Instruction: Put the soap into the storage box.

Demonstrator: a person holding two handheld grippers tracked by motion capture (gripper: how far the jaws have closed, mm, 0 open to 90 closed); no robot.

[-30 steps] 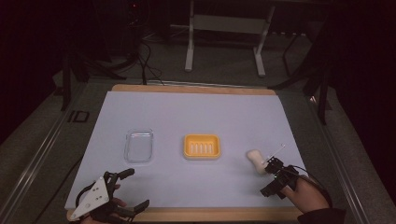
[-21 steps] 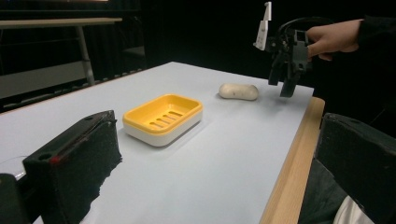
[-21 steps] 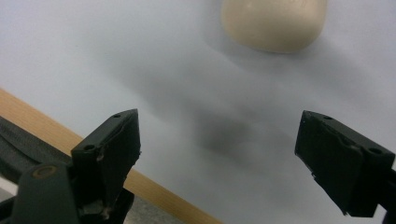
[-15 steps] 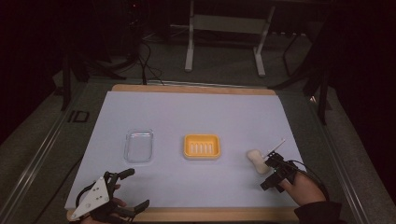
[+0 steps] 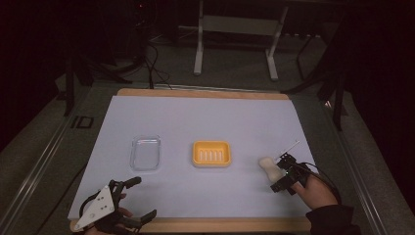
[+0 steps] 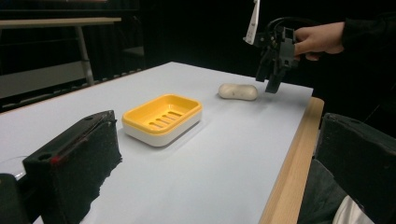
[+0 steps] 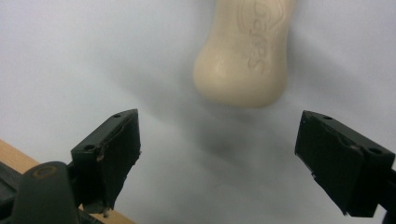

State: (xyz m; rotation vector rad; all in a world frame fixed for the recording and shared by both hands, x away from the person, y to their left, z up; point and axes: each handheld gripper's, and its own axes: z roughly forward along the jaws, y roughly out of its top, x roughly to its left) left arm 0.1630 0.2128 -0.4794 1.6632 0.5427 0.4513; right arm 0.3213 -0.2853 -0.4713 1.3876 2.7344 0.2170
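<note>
Cream soap bar (image 7: 243, 51), waisted, embossed lettering, lying flat; right gripper (image 7: 233, 154) jaws apart, left gripper (image 5: 134, 198) too

Place: a dim lab or studio is showing.
Signs: cables (image 5: 151, 58) are trailing; a metal stand (image 5: 235, 29) is standing behind the white table (image 5: 205, 117).

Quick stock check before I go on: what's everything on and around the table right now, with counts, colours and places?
Soap bar: one, cream, right part of the table, lying flat, not held.
Soap dish: one, yellow with a white base, mid-table, empty.
Clear tray: one, transparent, left of the soap dish, empty.
Table cover: one, pale white sheet over a wood-edged table.
Metal stand: one, grey, on the floor beyond the table.
Left tongs: black with a grey plate, near left corner, open, empty.
Right tongs: black, just short of the soap bar, open, empty.
Right hand: one, dark sleeve, holding the right tongs.
</note>
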